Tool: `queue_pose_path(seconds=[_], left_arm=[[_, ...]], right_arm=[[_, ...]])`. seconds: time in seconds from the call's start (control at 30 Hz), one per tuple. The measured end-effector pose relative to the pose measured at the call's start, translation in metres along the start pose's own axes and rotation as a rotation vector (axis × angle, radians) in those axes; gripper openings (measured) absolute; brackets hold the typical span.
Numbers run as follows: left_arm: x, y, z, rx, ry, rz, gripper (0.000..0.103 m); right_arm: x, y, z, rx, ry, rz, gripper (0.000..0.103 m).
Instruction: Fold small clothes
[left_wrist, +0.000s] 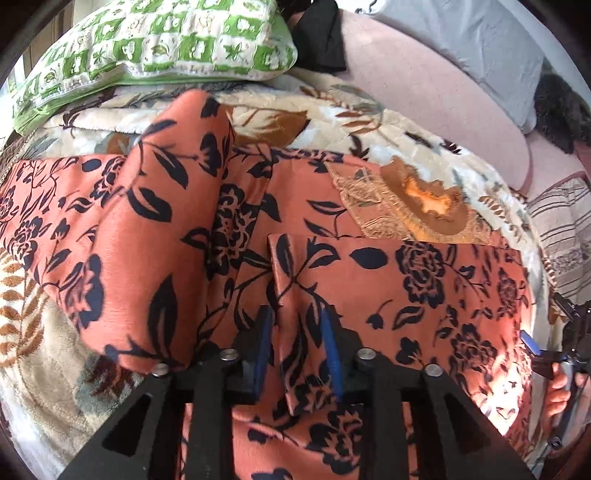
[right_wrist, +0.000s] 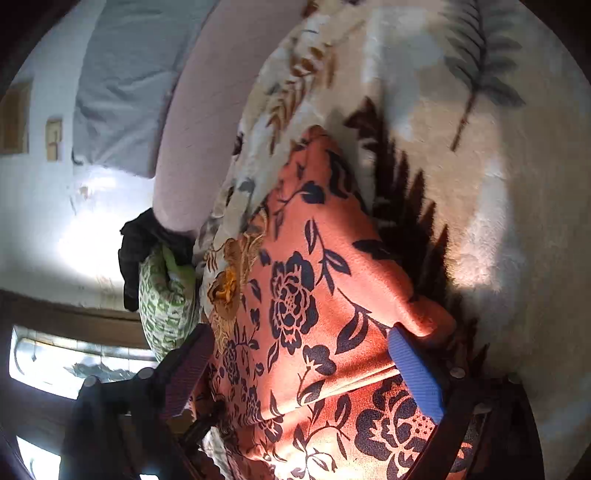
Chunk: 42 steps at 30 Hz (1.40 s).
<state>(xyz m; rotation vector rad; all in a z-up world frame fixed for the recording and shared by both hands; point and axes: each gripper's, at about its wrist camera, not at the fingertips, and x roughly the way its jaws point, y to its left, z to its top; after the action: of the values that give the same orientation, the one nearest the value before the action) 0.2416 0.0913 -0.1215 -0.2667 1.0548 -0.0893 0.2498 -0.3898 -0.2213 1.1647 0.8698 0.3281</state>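
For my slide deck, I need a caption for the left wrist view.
Left claw straddles a fold of the orange floral garment on a leaf-print blanket.

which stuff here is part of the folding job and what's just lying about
Part of the job:
- orange floral garment
- left gripper, jaws either side of a garment fold
- right gripper, jaws wide, over the garment

Lying about:
- green pillow
- leaf-print blanket
- grey pillow
- black cloth
- striped cloth
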Motion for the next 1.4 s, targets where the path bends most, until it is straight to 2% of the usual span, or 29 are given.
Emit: queue_pose_path(seconds=[0.07,0.13,0.2,0.3,0.4,0.47,0.6,0.63,0.8,0.83,0.9,0.93,0.97,1.0,1.07,1.17,1.23,1.3,1.4], left_arm=[[-0.039,0.009,-0.007,-0.026,-0.112,-0.05,0.065],[-0.074,0.037,-0.02,-0.089,-0.21,-0.098,0.073],[-0.094,0.077,-0.025,-0.192,-0.253,-0.117,0.073],[-0.103,0.158,-0.026,-0.404,-0.286,-0.122,0.072],[-0.098,0.236,-0.021,-0.604,-0.303,-0.136,0.071],[-0.091,0.275,-0.012,-0.69,-0.31,-0.118,0.071],[-0.066,0.321,0.012,-0.783,-0.308,-0.076,0.07],[-0.061,0.329,0.017,-0.795,-0.303,-0.085,0.07],[-0.042,0.346,0.03,-0.826,-0.291,-0.053,0.068],[-0.041,0.348,0.031,-0.831,-0.293,-0.041,0.065],[-0.038,0.352,0.034,-0.84,-0.276,-0.005,0.046],[-0.034,0.355,0.037,-0.838,-0.242,0.031,0.01],[-0.029,0.361,0.038,-0.848,-0.216,0.032,0.005],[-0.028,0.365,0.039,-0.857,-0.215,0.024,0.004],[-0.036,0.358,0.047,-0.807,-0.22,0.077,0.004],[-0.079,0.311,0.069,-0.62,-0.327,0.148,0.004],[-0.12,0.258,0.085,-0.461,-0.427,0.125,0.004],[-0.159,0.189,0.098,-0.275,-0.507,0.085,0.004],[-0.196,0.076,0.109,-0.028,-0.576,-0.002,0.004]], right_arm=[[-0.013,0.02,-0.011,-0.091,-0.015,0.02,0.096],[-0.026,0.039,-0.036,-0.194,-0.004,0.027,0.096],[-0.034,0.048,-0.069,-0.275,0.04,0.018,0.096],[-0.035,0.045,-0.122,-0.346,0.133,-0.014,0.096],[-0.035,0.032,-0.159,-0.337,0.177,-0.048,0.096],[-0.033,0.026,-0.172,-0.318,0.184,-0.065,0.096],[-0.031,0.027,-0.184,-0.299,0.177,-0.093,0.096],[-0.03,0.029,-0.185,-0.302,0.176,-0.103,0.096],[-0.029,0.045,-0.188,-0.344,0.166,-0.142,0.096],[-0.029,0.047,-0.188,-0.348,0.162,-0.148,0.096],[-0.028,0.046,-0.187,-0.343,0.161,-0.157,0.096],[-0.028,0.044,-0.187,-0.339,0.161,-0.164,0.096],[-0.028,0.043,-0.187,-0.336,0.16,-0.166,0.096],[-0.027,0.041,-0.187,-0.332,0.16,-0.172,0.096],[-0.028,0.039,-0.187,-0.324,0.152,-0.174,0.096],[-0.035,0.035,-0.185,-0.318,0.13,-0.169,0.096],[-0.039,0.03,-0.183,-0.303,0.119,-0.15,0.096],[-0.043,0.026,-0.182,-0.293,0.112,-0.128,0.096],[-0.048,0.019,-0.183,-0.276,0.101,-0.079,0.096]])
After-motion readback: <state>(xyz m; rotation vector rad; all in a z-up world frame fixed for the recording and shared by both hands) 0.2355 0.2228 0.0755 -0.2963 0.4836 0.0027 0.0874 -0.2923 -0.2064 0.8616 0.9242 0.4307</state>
